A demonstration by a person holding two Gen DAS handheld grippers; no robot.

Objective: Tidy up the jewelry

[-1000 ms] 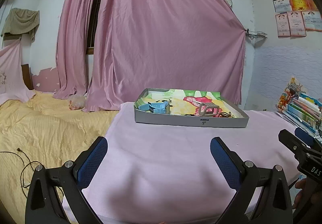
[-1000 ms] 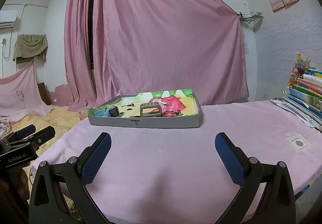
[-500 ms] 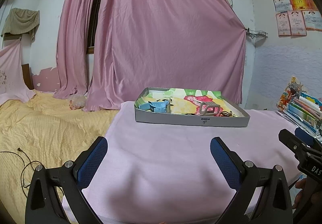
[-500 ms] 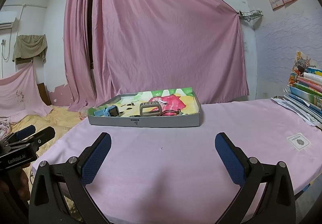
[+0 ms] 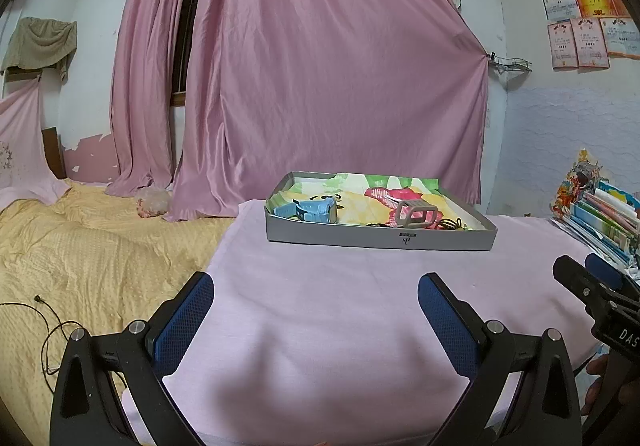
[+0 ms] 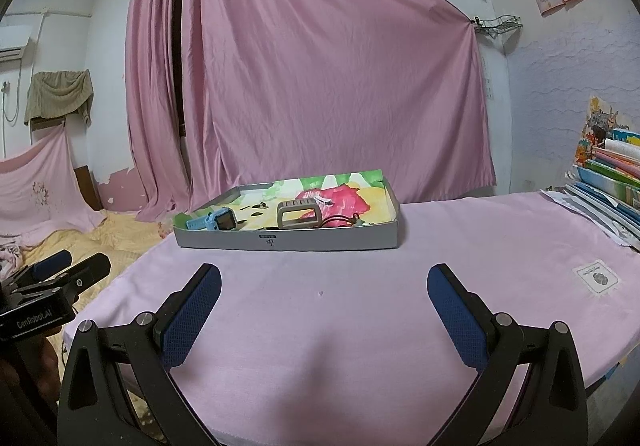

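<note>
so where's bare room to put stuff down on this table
Bare pink cloth runs from the tray toward both open tools, and right of the tray up to the white label. The tray itself is crowded: blue watch, gray clip, dark cords.

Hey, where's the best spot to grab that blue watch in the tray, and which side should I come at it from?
Probably the blue watch by its blocky case, from above. It lies low in the left end of the tray, whose front wall blocks a level approach. The strap looks floppier. The left gripper is open and nearer that end.
</note>
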